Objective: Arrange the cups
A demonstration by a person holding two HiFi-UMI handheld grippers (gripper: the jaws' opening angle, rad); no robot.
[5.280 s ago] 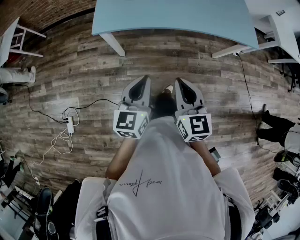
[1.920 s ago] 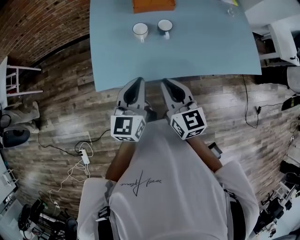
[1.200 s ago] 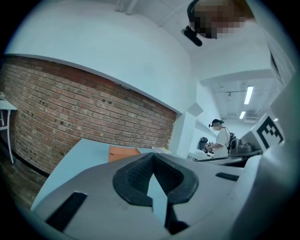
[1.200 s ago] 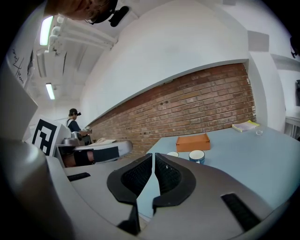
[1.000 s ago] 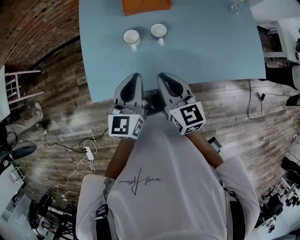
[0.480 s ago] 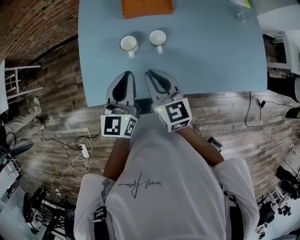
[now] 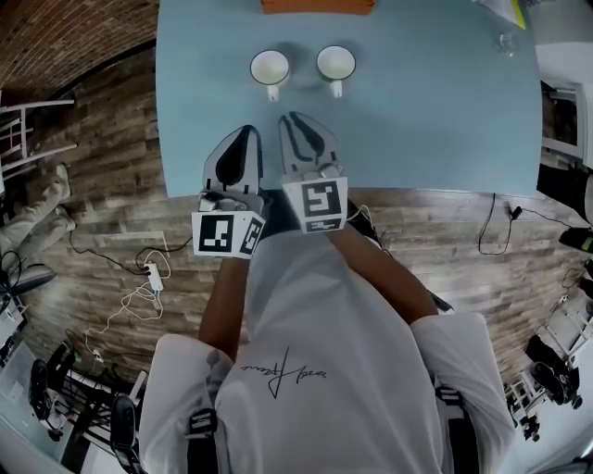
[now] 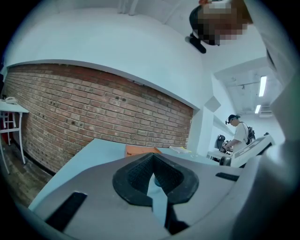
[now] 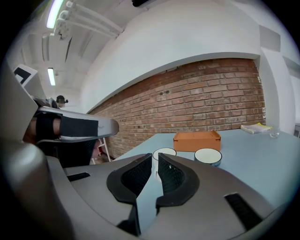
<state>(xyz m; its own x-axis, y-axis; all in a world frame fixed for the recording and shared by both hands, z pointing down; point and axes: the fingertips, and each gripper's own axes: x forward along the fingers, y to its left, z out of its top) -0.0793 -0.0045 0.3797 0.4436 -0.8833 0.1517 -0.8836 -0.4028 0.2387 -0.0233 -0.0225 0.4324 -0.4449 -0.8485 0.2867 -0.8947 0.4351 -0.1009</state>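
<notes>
Blue tabletop (image 7: 417, 111) now lies under both grippers. Half a second ago they hung at its near edge, and they have since moved out over it, nearer the cups. The right gripper (image 7: 293, 118) has rolled, so its marker cube now faces squarely up at the head camera. The left gripper (image 7: 243, 132) sits just beside it, a little further back. The orange box (image 7: 317, 6) has slipped almost out of the head view's top edge.

The two cups keep their places side by side on the far part of the table, just in front of the box. The white cup (image 7: 270, 68) is on the left and the blue-sided cup (image 7: 335, 63) on the right, apart from each other. Each stands upright with its mouth up and its long axis vertical, and each handle points back toward the person.

The left forearm (image 7: 227, 305) and right forearm (image 7: 389, 278) reach forward from the white shirt (image 7: 324, 389), converging. The grippers are close together, tipped slightly down and aimed at the cups. The left gripper's jaws are clenched tip to tip with nothing in them. The right gripper's jaws are drawn together to a thin slit and are also empty. The white cup stands in line beyond the right gripper's tips, untouched.
</notes>
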